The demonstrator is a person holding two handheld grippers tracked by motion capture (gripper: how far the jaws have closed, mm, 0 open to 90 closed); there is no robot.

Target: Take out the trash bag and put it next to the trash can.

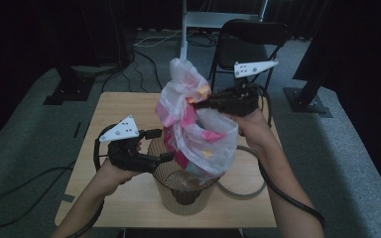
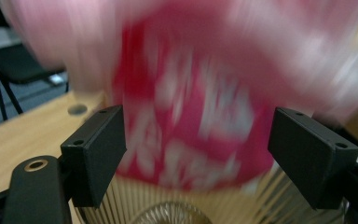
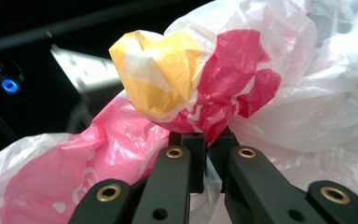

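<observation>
The plastic bag (image 1: 198,124), white film printed in pink, red and yellow, hangs half in and half above the ribbed beige wastebasket (image 1: 183,191) at the near edge of the wooden table (image 1: 109,114). Its lower part sags over the bin's rim while its top stands up well above it.

My right gripper (image 3: 204,154) is clenched on a bunched fold of the bag near its top; in the right gripper view the jaws meet with red and yellow film squeezed up out of them. I judge I hold it there to keep the bag lifted and its mouth gathered, so the rest can be fed down or pulled clear.

My left gripper (image 1: 161,145) sits at the bin's rim on the left side, jaws spread wide with nothing between them. In the left gripper view the blurred red print of the bag lies just beyond them, with the bin's ribbed wall below. It looks placed to take the bag's side or steady the bin.

A black folding chair (image 1: 243,44) stands beyond the table.
</observation>
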